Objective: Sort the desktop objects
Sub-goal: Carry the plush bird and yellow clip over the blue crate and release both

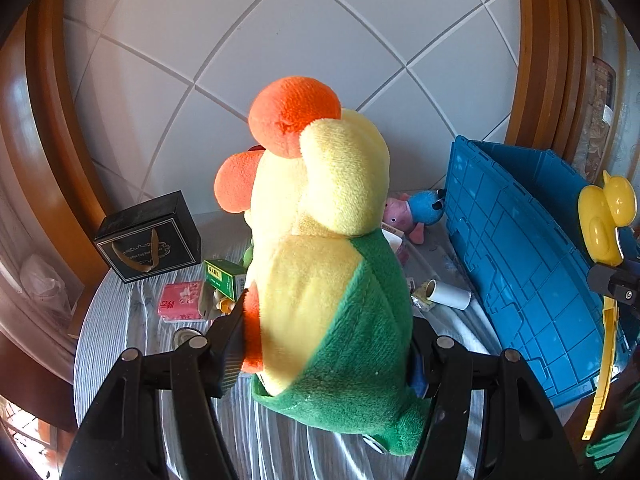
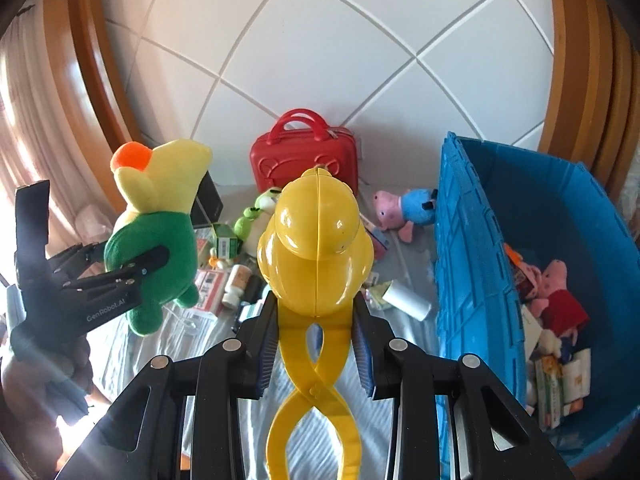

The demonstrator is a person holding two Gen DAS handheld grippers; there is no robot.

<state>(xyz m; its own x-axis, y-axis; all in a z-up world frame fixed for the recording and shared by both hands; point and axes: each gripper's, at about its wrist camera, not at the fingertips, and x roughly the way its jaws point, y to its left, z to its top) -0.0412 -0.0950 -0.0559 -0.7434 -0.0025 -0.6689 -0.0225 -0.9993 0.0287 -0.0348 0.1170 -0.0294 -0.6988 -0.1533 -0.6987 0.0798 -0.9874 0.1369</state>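
Now | plush (image 1: pixel 320 264) btwn L fingers (image 1: pixel 230 336) | duck tongs (image 2: pixel 316 248) btwn R fingers (image 2: pixel 266 344)

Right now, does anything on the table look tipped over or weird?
Yes. The white tube lies on its side beside the blue bin, and the pig plush is flopped over against the bin's outer wall rather than inside it. Small boxes and a white bottle sit jumbled in a heap.

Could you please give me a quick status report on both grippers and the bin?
Left gripper shut on plush duck, held aloft. Right gripper shut on yellow duck tongs. Blue bin at right, part filled. Nothing blocking it.
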